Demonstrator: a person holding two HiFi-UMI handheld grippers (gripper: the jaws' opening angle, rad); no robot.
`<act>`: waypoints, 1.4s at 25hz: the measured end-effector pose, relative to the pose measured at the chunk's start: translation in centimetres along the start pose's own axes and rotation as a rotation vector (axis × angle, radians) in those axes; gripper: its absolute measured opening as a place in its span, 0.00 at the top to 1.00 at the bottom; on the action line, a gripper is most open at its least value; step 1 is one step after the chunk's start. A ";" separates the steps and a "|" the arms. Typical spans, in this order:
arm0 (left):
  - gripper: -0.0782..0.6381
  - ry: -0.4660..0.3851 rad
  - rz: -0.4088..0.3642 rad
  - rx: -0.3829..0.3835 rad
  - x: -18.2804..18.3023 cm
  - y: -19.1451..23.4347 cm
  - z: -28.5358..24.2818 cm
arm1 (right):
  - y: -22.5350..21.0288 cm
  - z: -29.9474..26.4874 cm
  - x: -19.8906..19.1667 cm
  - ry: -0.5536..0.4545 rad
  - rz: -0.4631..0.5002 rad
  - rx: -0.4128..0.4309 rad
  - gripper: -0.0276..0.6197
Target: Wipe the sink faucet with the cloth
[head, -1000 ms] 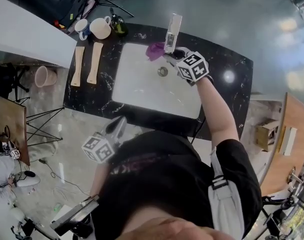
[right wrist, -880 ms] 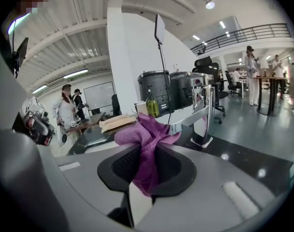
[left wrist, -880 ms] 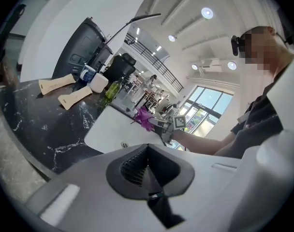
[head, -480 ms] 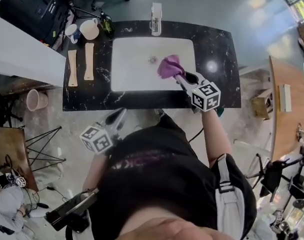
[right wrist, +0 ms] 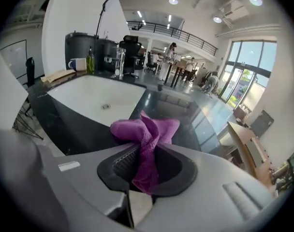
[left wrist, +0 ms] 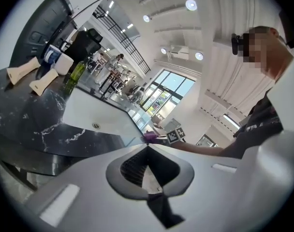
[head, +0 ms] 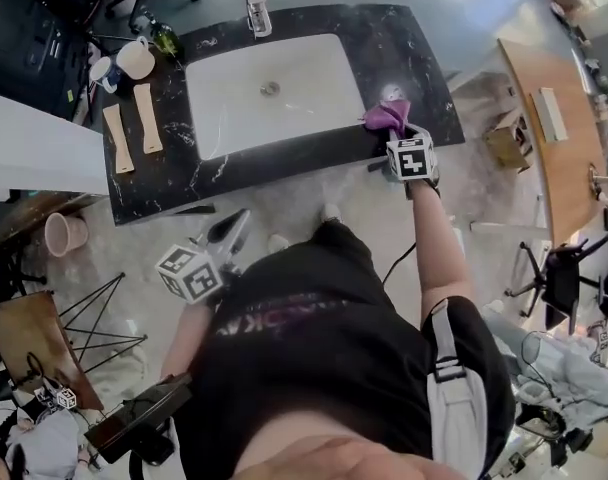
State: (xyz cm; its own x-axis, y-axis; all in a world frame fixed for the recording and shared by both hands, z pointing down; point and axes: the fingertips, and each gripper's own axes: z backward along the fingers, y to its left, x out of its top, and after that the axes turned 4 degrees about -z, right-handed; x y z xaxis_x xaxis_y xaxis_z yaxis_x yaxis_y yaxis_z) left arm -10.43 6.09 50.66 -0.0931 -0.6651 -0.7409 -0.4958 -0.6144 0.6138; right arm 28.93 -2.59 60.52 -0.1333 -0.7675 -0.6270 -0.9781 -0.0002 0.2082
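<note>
The purple cloth [head: 386, 116] [right wrist: 146, 129] is bunched between the jaws of my right gripper [head: 392, 133] [right wrist: 146, 151], which is shut on it over the right end of the black marble counter [head: 414, 68]. The chrome faucet [head: 256, 8] [right wrist: 120, 62] stands at the far edge of the white sink [head: 234, 108] [right wrist: 89, 93], well away from the cloth. My left gripper [head: 236, 226] [left wrist: 147, 148] hangs over the floor in front of the counter, jaws shut and empty. From it I see the cloth [left wrist: 149, 137] far off.
Two mugs [head: 134, 58], a green bottle [head: 164, 38] and two wooden pieces [head: 144, 118] sit on the counter's left end. A pink bucket [head: 64, 233] stands on the floor at left. A wooden table [head: 544, 118] is to the right.
My right gripper carried the cloth from the faucet across the sink to the counter's right end. The left gripper shifted only a little near my body.
</note>
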 end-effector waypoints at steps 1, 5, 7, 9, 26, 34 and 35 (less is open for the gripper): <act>0.89 -0.008 -0.003 0.011 0.1 0.0 0.3 | 0.3 -0.5 -0.4 0.021 0.000 -0.001 0.82; 0.89 -0.047 0.002 0.044 0.3 -0.1 0.6 | 1.4 -0.8 -0.8 0.032 -0.009 0.001 0.81; 0.89 -0.053 0.012 0.040 0.1 -0.7 0.0 | 1.7 -1.0 -0.8 0.030 0.000 0.025 0.81; 0.89 -0.050 0.011 0.027 0.0 -1.5 -1.1 | 1.9 -0.8 -0.6 0.027 0.016 0.051 0.75; 0.89 -0.038 -0.053 0.022 1.1 -5.6 -8.4 | 10.0 15.7 6.4 -0.424 -0.485 0.842 0.94; 0.89 -0.038 -0.052 0.022 0.8 -6.3 -9.3 | 16.1 18.0 3.4 -0.267 -0.346 1.063 0.94; 0.89 -0.040 -0.053 0.024 0.7 -6.4 -9.2 | 16.3 18.0 3.3 -0.267 -0.339 1.061 0.94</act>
State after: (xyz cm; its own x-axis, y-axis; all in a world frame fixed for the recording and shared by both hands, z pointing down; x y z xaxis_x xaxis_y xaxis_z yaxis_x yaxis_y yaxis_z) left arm 0.65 5.62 48.75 -0.1001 -0.6143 -0.7827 -0.5212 -0.6377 0.5672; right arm 9.71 6.47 48.32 0.2574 -0.6704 -0.6959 -0.5955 0.4571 -0.6606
